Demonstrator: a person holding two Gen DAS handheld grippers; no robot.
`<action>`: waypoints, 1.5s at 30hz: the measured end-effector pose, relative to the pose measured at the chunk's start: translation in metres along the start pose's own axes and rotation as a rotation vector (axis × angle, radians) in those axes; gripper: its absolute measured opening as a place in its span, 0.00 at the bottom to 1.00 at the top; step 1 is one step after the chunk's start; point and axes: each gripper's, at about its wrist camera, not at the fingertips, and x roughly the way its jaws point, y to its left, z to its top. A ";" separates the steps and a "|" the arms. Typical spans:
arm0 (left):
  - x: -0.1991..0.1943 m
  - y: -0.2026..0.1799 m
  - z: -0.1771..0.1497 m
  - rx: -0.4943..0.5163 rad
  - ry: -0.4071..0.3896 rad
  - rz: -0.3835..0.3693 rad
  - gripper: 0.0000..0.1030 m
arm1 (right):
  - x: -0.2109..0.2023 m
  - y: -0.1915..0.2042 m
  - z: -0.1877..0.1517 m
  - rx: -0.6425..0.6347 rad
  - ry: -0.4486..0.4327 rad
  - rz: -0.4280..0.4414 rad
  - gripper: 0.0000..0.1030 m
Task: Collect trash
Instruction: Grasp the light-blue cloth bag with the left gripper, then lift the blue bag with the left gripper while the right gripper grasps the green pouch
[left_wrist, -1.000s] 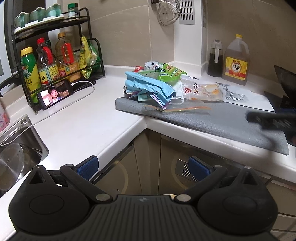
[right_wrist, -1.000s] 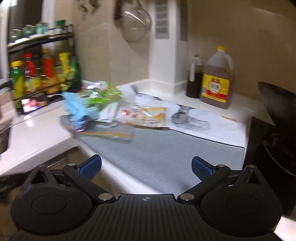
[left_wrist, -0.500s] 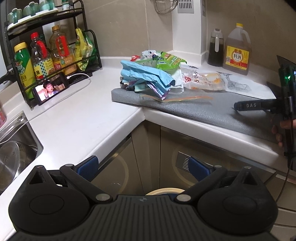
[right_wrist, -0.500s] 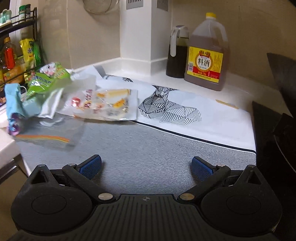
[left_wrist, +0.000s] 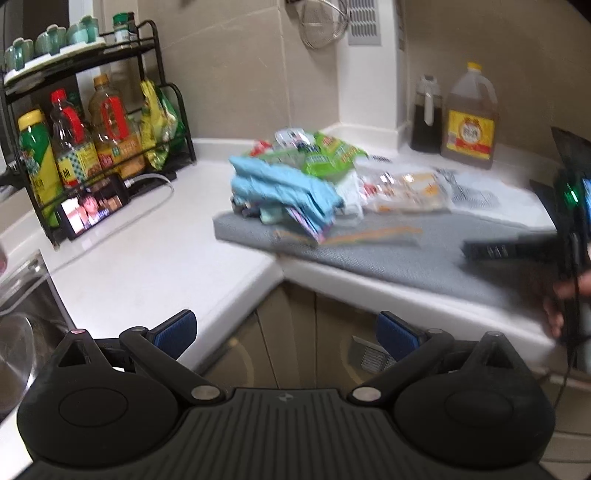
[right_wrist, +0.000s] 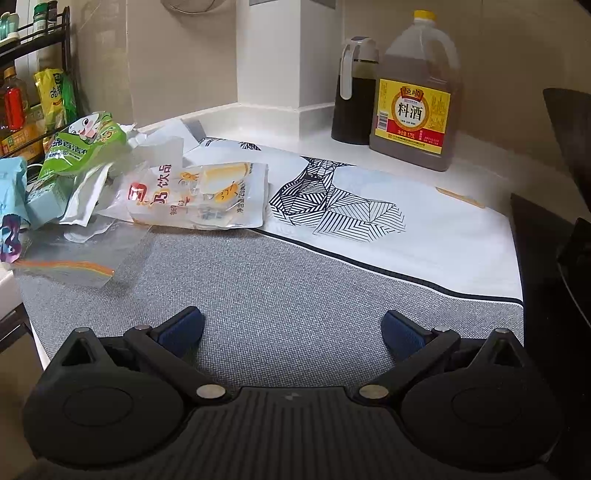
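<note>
Both the left gripper (left_wrist: 286, 328) and right gripper (right_wrist: 291, 326) have jaws spread wide, nothing held. Right one hovers low over the grey woven mat (right_wrist: 295, 280), probably lining up on the clear crinkly snack wrapper (right_wrist: 199, 195).

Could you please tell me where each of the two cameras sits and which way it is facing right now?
Left wrist: on the open left gripper, off the counter corner, facing the trash pile; the right gripper and a hand show at right.
Right wrist: on the open right gripper, low over the grey mat, facing the back wall.
Shared: trash pile, cooking wine jug, mat.
</note>
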 end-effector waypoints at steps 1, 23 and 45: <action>0.003 0.003 0.008 -0.012 -0.011 0.003 1.00 | 0.000 -0.001 0.000 0.000 0.000 0.003 1.00; 0.141 0.038 0.120 -0.412 0.058 -0.062 1.00 | -0.013 0.012 -0.006 -0.017 -0.026 0.066 1.00; 0.158 0.080 0.116 -0.492 0.086 -0.155 0.27 | -0.011 0.013 -0.006 -0.024 -0.016 0.063 1.00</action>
